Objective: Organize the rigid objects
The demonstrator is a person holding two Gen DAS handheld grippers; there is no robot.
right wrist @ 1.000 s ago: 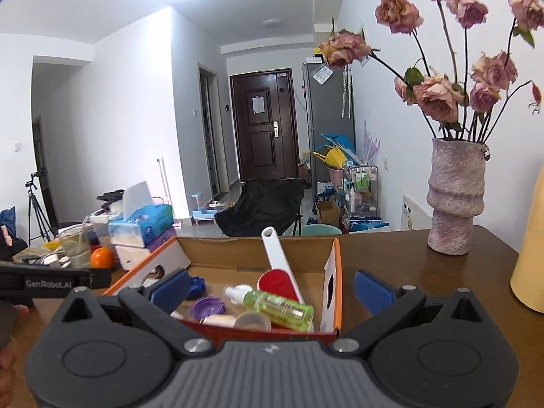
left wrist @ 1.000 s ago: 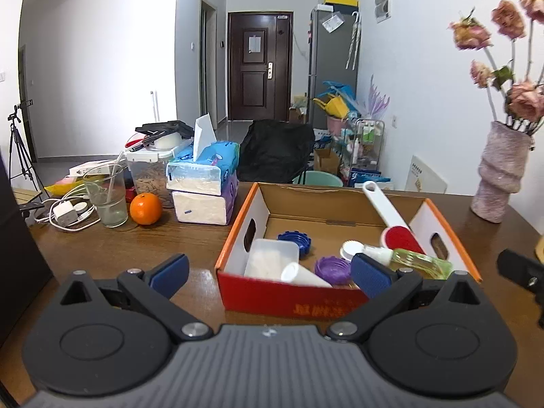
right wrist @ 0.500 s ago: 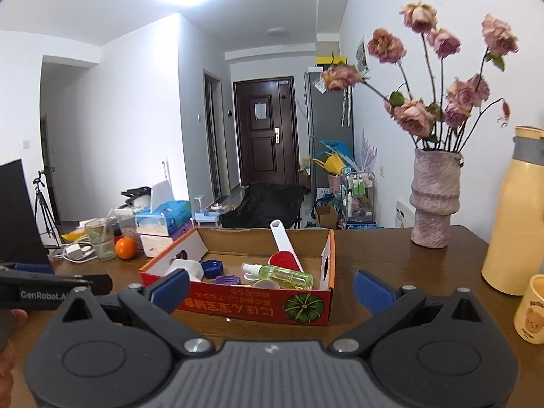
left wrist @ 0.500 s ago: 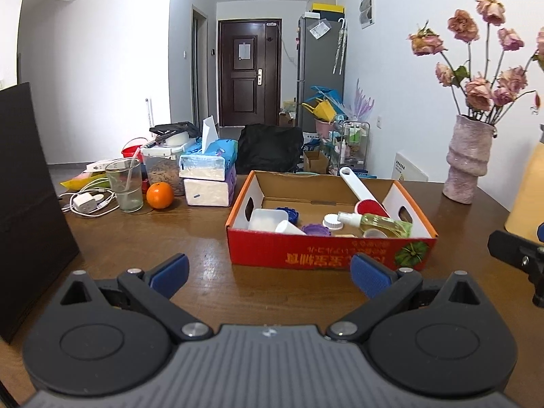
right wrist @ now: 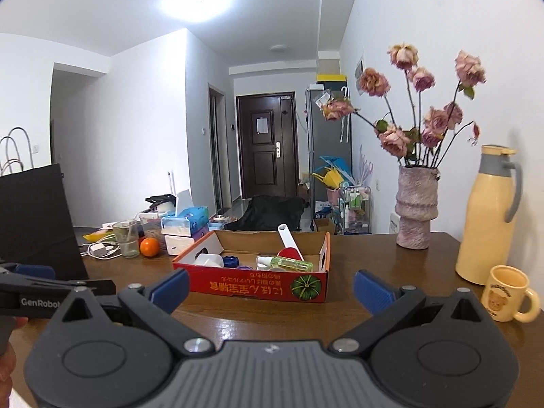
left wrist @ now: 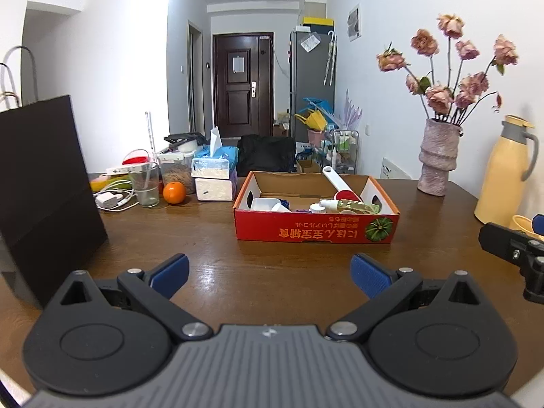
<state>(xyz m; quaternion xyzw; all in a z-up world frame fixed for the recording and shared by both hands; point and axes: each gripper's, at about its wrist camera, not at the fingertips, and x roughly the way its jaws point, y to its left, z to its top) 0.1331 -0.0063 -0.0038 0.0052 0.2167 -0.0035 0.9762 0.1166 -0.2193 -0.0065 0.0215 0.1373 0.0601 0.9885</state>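
Hovering over the wooden tabletop (left wrist: 210,238), the left tongs (left wrist: 268,272) and right tongs (right wrist: 270,289) both gape apart, empty. Ahead sits the red cardboard box (left wrist: 316,233) of light, hard, slippery plastic items; the spray bottle (right wrist: 289,264) looks best pinched mid-body.

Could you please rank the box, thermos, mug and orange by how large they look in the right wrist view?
1. Box, widest by far.
2. Thermos, tall.
3. Mug.
4. Orange, smallest.
The mug sits much nearer the camera than the orange, so their true sizes may be closer than they look.
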